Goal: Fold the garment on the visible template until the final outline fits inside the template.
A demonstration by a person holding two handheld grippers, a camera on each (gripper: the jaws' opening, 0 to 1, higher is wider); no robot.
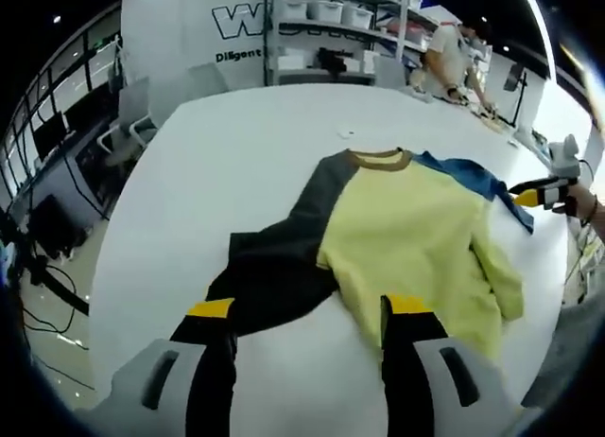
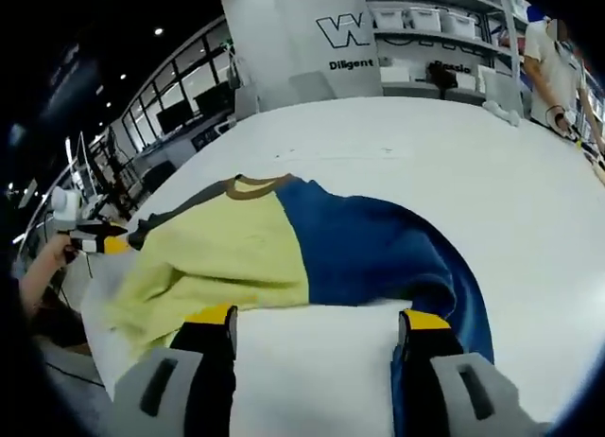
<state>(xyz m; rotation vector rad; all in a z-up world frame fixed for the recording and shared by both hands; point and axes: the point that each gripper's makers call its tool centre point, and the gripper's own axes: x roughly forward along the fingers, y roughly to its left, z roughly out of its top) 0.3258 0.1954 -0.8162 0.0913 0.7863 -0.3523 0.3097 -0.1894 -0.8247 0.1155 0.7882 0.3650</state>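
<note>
A sweatshirt lies flat on the white table [image 1: 236, 163]. It has a yellow front [image 1: 411, 234], a brown collar [image 1: 376, 157], a dark grey sleeve [image 1: 274, 276] and a blue sleeve [image 1: 477, 177]. My left gripper [image 1: 309, 309] hovers open over the lower edge, with the grey sleeve between its jaws. In the right gripper view the yellow front [image 2: 222, 253] and blue sleeve [image 2: 378, 248] spread ahead of my right gripper [image 2: 319, 316], which is open over bare table beside the blue cuff. The right gripper [image 1: 539, 193] appears at the blue sleeve's end, and the left gripper [image 2: 95, 238] at the far left.
Shelving with white bins [image 1: 331, 30] and a wall with lettering [image 2: 345, 30] stand behind the table. A person [image 1: 454, 59] works at the far right end. Chairs [image 1: 132, 125] and desks line the left side. The table edge curves close on the left.
</note>
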